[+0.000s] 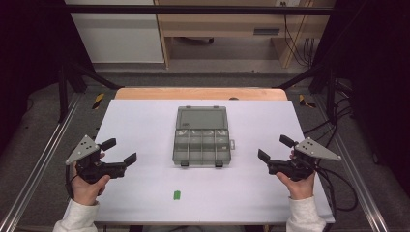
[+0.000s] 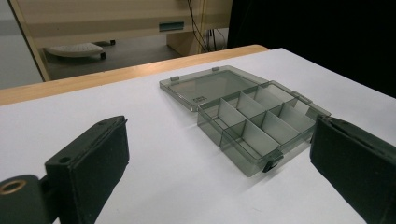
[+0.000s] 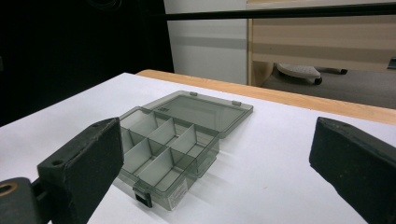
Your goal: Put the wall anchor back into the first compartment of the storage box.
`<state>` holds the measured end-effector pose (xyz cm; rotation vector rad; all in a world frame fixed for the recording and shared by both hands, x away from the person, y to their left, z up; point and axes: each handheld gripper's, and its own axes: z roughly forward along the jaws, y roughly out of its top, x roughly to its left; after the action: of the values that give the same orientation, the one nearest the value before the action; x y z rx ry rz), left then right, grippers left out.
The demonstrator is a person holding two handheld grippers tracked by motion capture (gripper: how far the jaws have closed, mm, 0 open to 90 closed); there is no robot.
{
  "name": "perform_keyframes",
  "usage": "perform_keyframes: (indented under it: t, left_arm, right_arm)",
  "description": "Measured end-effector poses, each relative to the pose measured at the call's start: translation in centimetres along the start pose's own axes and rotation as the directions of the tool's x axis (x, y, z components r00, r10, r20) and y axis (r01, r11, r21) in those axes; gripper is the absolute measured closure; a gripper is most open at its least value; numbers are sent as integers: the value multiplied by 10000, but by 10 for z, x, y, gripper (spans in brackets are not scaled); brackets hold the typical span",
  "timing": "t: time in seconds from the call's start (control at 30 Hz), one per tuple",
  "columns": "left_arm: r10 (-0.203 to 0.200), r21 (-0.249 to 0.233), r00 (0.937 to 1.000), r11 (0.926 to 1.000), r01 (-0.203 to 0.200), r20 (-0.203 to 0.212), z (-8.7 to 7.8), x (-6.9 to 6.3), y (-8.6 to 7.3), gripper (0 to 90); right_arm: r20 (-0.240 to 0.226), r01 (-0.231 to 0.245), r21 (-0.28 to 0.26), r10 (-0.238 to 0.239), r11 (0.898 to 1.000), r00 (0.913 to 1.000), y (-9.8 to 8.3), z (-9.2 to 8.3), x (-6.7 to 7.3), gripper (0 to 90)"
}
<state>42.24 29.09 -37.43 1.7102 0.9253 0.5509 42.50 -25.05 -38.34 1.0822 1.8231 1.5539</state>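
A smoky grey plastic compartment box [image 1: 202, 145] lies in the middle of the white table, its lid [image 1: 201, 117] folded flat away from me. Its several compartments look empty in the left gripper view, where the box [image 2: 254, 126] sits ahead to the right, and in the right gripper view, where the box [image 3: 163, 149] sits ahead to the left. My left gripper [image 1: 119, 152] rests open at the left of the table, apart from the box. My right gripper [image 1: 274, 149] is open at the right, also apart from it. Neither holds anything.
A small green tag [image 1: 177, 195] lies on the white table top [image 1: 145, 121] near its front edge. A bare wooden strip [image 1: 200, 93] runs along the far edge. Metal frame rails [image 1: 43, 154] flank the table, and cables [image 1: 338, 193] trail at the right.
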Motion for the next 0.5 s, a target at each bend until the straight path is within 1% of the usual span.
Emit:
perform_keyframes:
  t: [0.1,0.33,0.37,0.5]
  left_arm:
    - [-14,9,10000,10000,14,35,2,-2,-1,44]
    - [168,268,9998,9995,-172,126,7,-8,-4,45]
    - [199,390,9997,9990,-206,173,9,-11,-5,45]
    - [260,578,9993,9979,-275,260,15,-17,-8,47]
  right_arm:
    - [-14,41,91,-40,10000,10000,-1,0,-1,33]
    - [-67,18,81,-18,10000,10000,-1,0,-1,34]
    - [-46,4,75,-4,10000,10000,-1,0,0,34]
    - [-65,33,130,-32,9999,10000,-2,1,1,34]
